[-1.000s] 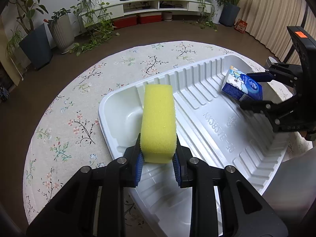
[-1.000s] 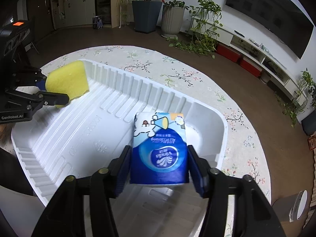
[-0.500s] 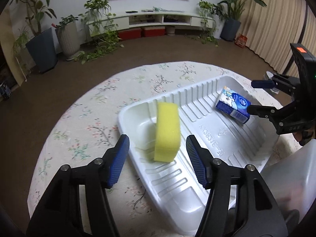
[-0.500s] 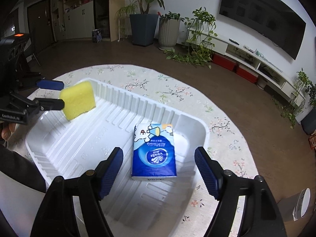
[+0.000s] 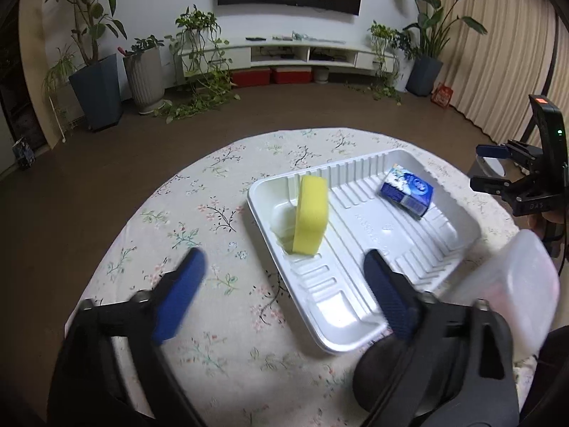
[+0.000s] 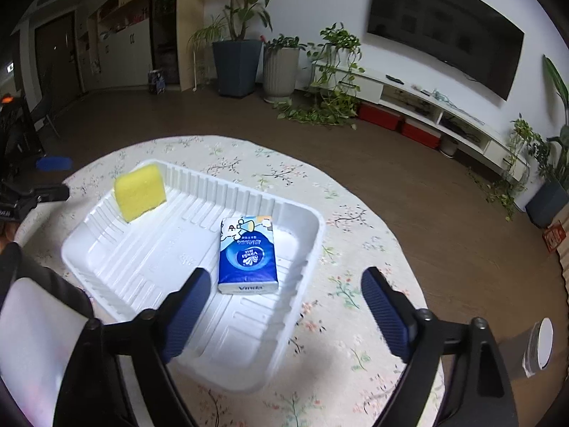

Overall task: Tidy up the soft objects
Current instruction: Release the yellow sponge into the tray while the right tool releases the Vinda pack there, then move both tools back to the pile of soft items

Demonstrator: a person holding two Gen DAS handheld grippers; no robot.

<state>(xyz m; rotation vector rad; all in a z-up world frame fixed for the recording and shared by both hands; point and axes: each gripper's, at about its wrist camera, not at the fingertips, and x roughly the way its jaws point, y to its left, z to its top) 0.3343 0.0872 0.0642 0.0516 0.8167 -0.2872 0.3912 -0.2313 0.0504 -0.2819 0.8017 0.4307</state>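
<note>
A yellow sponge (image 5: 310,215) stands on edge at the left end of the white ribbed tray (image 5: 359,306); it also shows in the right wrist view (image 6: 139,191). A blue tissue pack (image 5: 407,190) lies flat at the tray's other end, also seen in the right wrist view (image 6: 248,254). My left gripper (image 5: 282,291) is open and empty, pulled back above the tray's near left corner. My right gripper (image 6: 281,315) is open and empty, held back from the tissue pack over the tray (image 6: 249,370); it shows at the right of the left wrist view (image 5: 489,165).
The tray sits on a round table with a floral cloth (image 5: 199,249). A translucent white container (image 5: 512,284) is close at my side. Potted plants (image 5: 103,82), a TV shelf (image 5: 302,53) and curtains (image 5: 505,53) stand around the brown floor.
Both grippers let go, opened wide and pulled back and up. The sponge and the tissue pack stay in the tray.
</note>
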